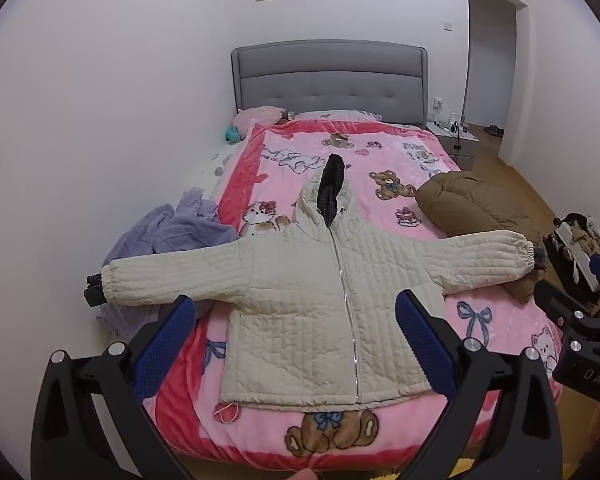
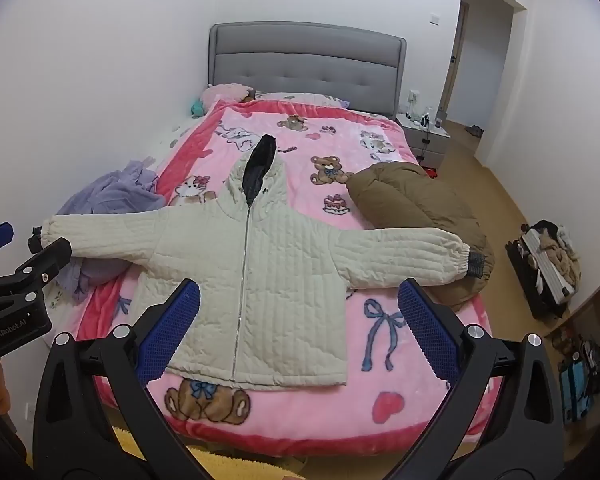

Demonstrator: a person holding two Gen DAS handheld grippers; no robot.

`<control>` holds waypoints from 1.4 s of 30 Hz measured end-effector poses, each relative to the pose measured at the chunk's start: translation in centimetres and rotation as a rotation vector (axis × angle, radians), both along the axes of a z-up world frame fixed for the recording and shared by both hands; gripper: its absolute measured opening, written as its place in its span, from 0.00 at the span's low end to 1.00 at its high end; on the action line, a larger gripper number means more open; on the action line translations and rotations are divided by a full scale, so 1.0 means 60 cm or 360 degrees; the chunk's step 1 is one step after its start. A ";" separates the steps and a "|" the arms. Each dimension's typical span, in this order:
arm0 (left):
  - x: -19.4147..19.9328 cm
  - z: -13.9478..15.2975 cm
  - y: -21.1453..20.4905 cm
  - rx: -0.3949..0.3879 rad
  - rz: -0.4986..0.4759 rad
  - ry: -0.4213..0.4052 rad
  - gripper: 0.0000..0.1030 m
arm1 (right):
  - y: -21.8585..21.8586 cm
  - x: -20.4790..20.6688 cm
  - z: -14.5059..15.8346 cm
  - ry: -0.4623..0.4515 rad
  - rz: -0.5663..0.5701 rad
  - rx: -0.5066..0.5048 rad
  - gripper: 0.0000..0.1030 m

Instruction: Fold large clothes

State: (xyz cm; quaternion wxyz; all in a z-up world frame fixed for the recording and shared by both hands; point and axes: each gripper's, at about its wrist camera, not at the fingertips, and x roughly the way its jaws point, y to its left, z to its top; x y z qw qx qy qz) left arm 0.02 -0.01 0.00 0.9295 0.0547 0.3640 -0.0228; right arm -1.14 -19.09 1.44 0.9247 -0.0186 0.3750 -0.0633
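A cream quilted hooded jacket [image 1: 300, 300] lies flat and zipped on the pink blanket [image 1: 384, 152], sleeves spread out to both sides, hood with dark lining pointing to the headboard. It also shows in the right wrist view [image 2: 268, 280]. My left gripper [image 1: 296, 320] is open and empty, held above the foot of the bed over the jacket's lower half. My right gripper [image 2: 300, 312] is open and empty, held above the jacket's hem on its right side. Each gripper shows at the edge of the other's view.
A brown puffy coat [image 2: 416, 208] lies on the bed's right side under the jacket's sleeve end. A lilac garment [image 1: 172, 232] is heaped at the left edge by the wall. A nightstand [image 2: 424, 136], open doorway and a cluttered bag [image 2: 548, 264] are on the right.
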 end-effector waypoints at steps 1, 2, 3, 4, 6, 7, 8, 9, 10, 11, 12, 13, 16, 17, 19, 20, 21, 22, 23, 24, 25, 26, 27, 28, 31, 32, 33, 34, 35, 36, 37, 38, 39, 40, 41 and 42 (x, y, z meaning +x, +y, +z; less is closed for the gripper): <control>0.000 0.000 0.000 -0.0002 0.0000 0.0001 0.95 | -0.001 0.000 0.000 -0.0005 0.0001 0.0011 0.92; 0.001 0.000 -0.001 -0.0002 0.0001 0.0002 0.95 | -0.001 -0.001 0.000 -0.0015 -0.0003 0.0012 0.92; 0.002 -0.001 -0.002 -0.0001 0.0001 0.0005 0.95 | -0.001 -0.001 0.000 -0.0013 -0.0001 0.0016 0.92; 0.002 -0.001 -0.003 0.0000 -0.0002 0.0008 0.95 | -0.002 -0.001 0.000 -0.0019 -0.0002 0.0015 0.92; 0.004 -0.001 -0.006 0.0003 0.0000 0.0006 0.95 | -0.001 -0.001 0.000 -0.0019 0.0002 0.0015 0.92; 0.005 -0.001 -0.008 0.0003 -0.0001 0.0005 0.95 | -0.001 -0.002 -0.001 -0.0020 -0.0001 0.0015 0.92; 0.006 0.000 -0.010 0.0003 -0.0002 0.0005 0.95 | -0.001 -0.002 -0.001 -0.0021 -0.0002 0.0017 0.92; 0.000 -0.002 0.001 -0.0015 0.0008 -0.0001 0.95 | -0.001 -0.001 -0.001 -0.0018 0.0001 0.0018 0.92; 0.000 -0.002 0.000 -0.0014 0.0008 -0.0003 0.95 | 0.000 -0.001 -0.001 -0.0017 0.0002 0.0017 0.92; 0.000 -0.002 0.000 -0.0011 0.0007 -0.0004 0.95 | 0.000 -0.001 -0.001 -0.0019 0.0002 0.0015 0.92; 0.000 -0.003 -0.001 -0.0007 0.0006 -0.0006 0.95 | 0.000 -0.001 -0.002 -0.0015 0.0001 0.0016 0.92; 0.001 -0.003 -0.002 -0.0003 0.0005 -0.0006 0.95 | 0.000 -0.001 -0.002 -0.0016 0.0000 0.0017 0.92; 0.000 0.003 0.004 -0.0017 0.0012 0.0005 0.95 | 0.002 -0.001 -0.002 -0.0020 -0.0002 0.0017 0.92; -0.001 0.002 0.002 -0.0014 0.0010 0.0003 0.95 | -0.004 -0.007 -0.002 -0.0019 0.0000 0.0018 0.92; -0.006 0.000 0.005 -0.0012 0.0014 -0.0004 0.95 | -0.005 -0.007 -0.001 -0.0015 0.0003 0.0024 0.92; -0.006 0.000 0.006 -0.0010 0.0016 -0.0002 0.95 | -0.009 -0.010 -0.001 -0.0013 0.0004 0.0026 0.92; -0.008 0.000 0.008 -0.0012 0.0014 -0.0004 0.95 | -0.010 -0.011 -0.001 -0.0012 0.0006 0.0028 0.92; -0.008 0.000 0.009 -0.0011 0.0013 -0.0003 0.95 | -0.010 -0.014 0.005 -0.0011 0.0009 0.0029 0.92; -0.008 0.000 0.009 -0.0010 0.0019 -0.0004 0.95 | -0.012 -0.011 0.007 -0.0008 0.0012 0.0028 0.92; -0.008 -0.001 0.009 -0.0009 0.0019 -0.0004 0.95 | -0.011 -0.011 0.004 -0.0005 0.0015 0.0025 0.92; -0.009 -0.001 0.009 -0.0009 0.0017 -0.0001 0.95 | -0.012 -0.012 0.003 -0.0004 0.0018 0.0025 0.92; -0.009 -0.002 0.011 -0.0009 0.0015 -0.0001 0.95 | 0.000 -0.005 -0.007 0.0000 0.0014 0.0024 0.92; -0.010 -0.002 0.011 -0.0007 0.0015 0.0000 0.95 | 0.001 -0.005 -0.007 0.0000 0.0015 0.0026 0.92; -0.010 -0.003 0.012 -0.0005 0.0014 0.0001 0.95 | 0.000 -0.005 -0.005 0.0000 0.0014 0.0026 0.92; -0.011 -0.003 0.013 -0.0006 0.0016 0.0002 0.95 | 0.000 -0.007 -0.003 -0.0001 0.0016 0.0030 0.92; -0.011 -0.003 0.013 -0.0007 0.0017 0.0002 0.95 | 0.002 -0.006 -0.003 0.0000 0.0015 0.0025 0.92; -0.011 -0.004 0.012 -0.0007 0.0017 0.0001 0.95 | 0.003 -0.006 -0.003 0.0000 0.0013 0.0024 0.92; -0.011 -0.003 0.012 -0.0006 0.0015 0.0001 0.95 | 0.003 -0.005 -0.003 0.0003 0.0014 0.0023 0.92; -0.011 -0.003 0.012 -0.0005 0.0015 0.0001 0.95 | 0.002 -0.005 -0.003 0.0003 0.0014 0.0026 0.92; -0.010 -0.003 0.012 -0.0004 0.0017 0.0000 0.95 | 0.002 -0.005 -0.004 0.0001 0.0013 0.0026 0.92; -0.010 -0.003 0.013 -0.0005 0.0018 0.0000 0.95 | 0.002 -0.005 -0.004 0.0003 0.0008 0.0023 0.92; -0.010 -0.003 0.013 -0.0007 0.0016 0.0003 0.95 | 0.003 -0.005 -0.004 0.0006 0.0007 0.0019 0.92; -0.010 -0.003 0.013 -0.0009 0.0017 0.0003 0.95 | 0.003 -0.006 -0.005 0.0006 0.0005 0.0021 0.92; -0.010 -0.003 0.012 -0.0008 0.0018 0.0003 0.95 | 0.002 -0.006 -0.005 0.0005 0.0004 0.0025 0.92; -0.011 -0.004 0.013 -0.0008 0.0018 0.0003 0.95 | 0.001 -0.007 -0.005 0.0004 0.0006 0.0030 0.92; -0.011 -0.004 0.012 -0.0006 0.0019 0.0003 0.95 | 0.002 -0.008 -0.005 0.0001 0.0006 0.0030 0.92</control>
